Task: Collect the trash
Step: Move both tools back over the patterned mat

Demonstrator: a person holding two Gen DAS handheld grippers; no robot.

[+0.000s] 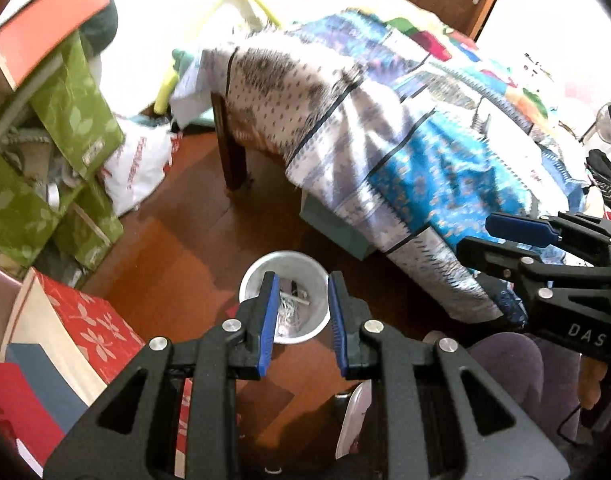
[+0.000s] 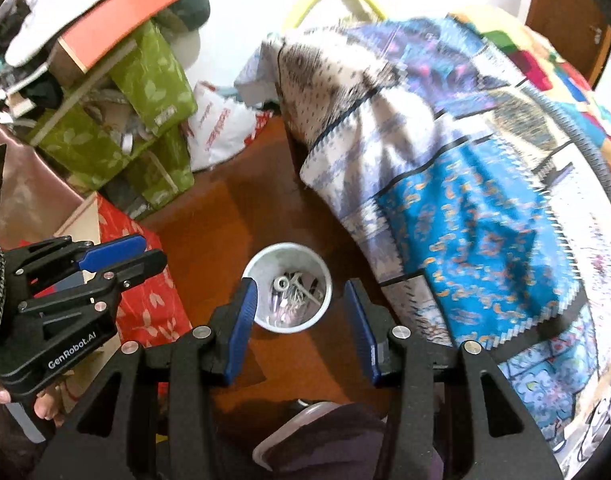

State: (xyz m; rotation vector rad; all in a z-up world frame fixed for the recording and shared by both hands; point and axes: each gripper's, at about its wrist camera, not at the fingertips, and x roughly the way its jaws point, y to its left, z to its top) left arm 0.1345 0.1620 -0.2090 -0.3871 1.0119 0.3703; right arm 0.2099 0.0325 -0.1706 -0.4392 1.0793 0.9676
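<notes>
White bin (image 2: pixel 287 288) upright on floor, mouth up, scraps inside; left gripper (image 1: pixel 301 284) & right gripper (image 2: pixel 301 290) both wide, holding nothing.

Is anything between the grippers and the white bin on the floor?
Nothing visible. The bin stands on bare floor beside the bed, seen between the open fingers of the left gripper and the right gripper. Both are empty.

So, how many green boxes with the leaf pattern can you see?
3. One green box leans at the top under the orange box, one lies lower left, one stands on the floor. Others may be hidden in the pile.
</notes>
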